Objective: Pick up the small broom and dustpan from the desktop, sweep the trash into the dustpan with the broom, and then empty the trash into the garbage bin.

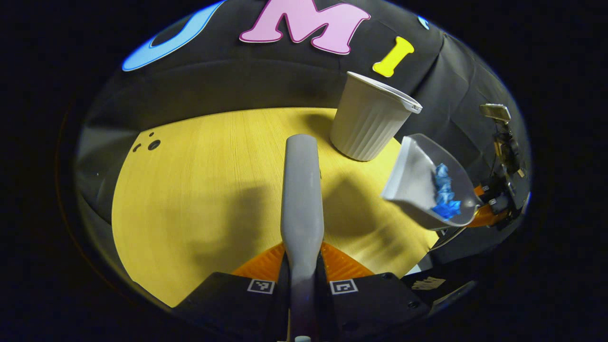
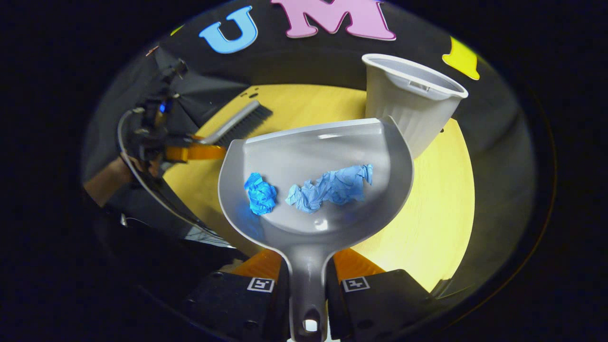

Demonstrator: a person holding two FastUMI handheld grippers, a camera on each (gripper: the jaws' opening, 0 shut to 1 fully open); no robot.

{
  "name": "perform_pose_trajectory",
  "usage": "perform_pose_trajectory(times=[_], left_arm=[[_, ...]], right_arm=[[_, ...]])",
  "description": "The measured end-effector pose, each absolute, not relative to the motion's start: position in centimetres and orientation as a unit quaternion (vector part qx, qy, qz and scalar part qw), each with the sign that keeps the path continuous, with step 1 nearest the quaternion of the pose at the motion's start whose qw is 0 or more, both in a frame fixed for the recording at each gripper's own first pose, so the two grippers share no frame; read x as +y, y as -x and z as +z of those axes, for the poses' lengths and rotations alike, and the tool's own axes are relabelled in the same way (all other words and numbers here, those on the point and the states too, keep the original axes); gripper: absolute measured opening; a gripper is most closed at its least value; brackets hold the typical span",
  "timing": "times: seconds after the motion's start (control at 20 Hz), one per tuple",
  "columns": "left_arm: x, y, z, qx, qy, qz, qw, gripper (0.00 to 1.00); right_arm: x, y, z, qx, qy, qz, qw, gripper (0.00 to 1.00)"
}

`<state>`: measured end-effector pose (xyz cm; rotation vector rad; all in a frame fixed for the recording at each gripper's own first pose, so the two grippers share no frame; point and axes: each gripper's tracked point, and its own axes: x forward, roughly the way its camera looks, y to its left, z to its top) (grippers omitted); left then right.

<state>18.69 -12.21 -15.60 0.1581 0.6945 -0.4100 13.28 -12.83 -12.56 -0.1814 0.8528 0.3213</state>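
Right gripper view: grey plastic dustpan with crumpled blue trash is clamped in right gripper; tipping into ribbed white bin at 1 o'clock is judged next. Left gripper is closed on grey broom handle.

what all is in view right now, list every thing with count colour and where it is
dustpan: 1, grey, held off the table, its handle between the right gripper's fingers
trash: 2 crumpled pieces, blue, lying inside the dustpan
broom: 1, grey handle with dark bristles, its handle between the left gripper's fingers
garbage bin: 1, white, ribbed, upright at the far side of the table
table: 1, yellow wood grain, under everything
left gripper: 1, shut on the broom handle
right gripper: 1, shut on the dustpan handle
person's forearm: 1, behind the left gripper in the right gripper view
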Motion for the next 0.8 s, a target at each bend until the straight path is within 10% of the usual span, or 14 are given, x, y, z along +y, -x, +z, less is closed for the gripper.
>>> perform_pose_trajectory(times=[0.8], left_arm=[[-13.4, -18.1, -14.2, 0.356, -0.054, -0.190, 0.913, 0.28]], right_arm=[[-18.9, -21.7, 2.3, 0.357, 0.081, 0.112, 0.924, 0.37]])
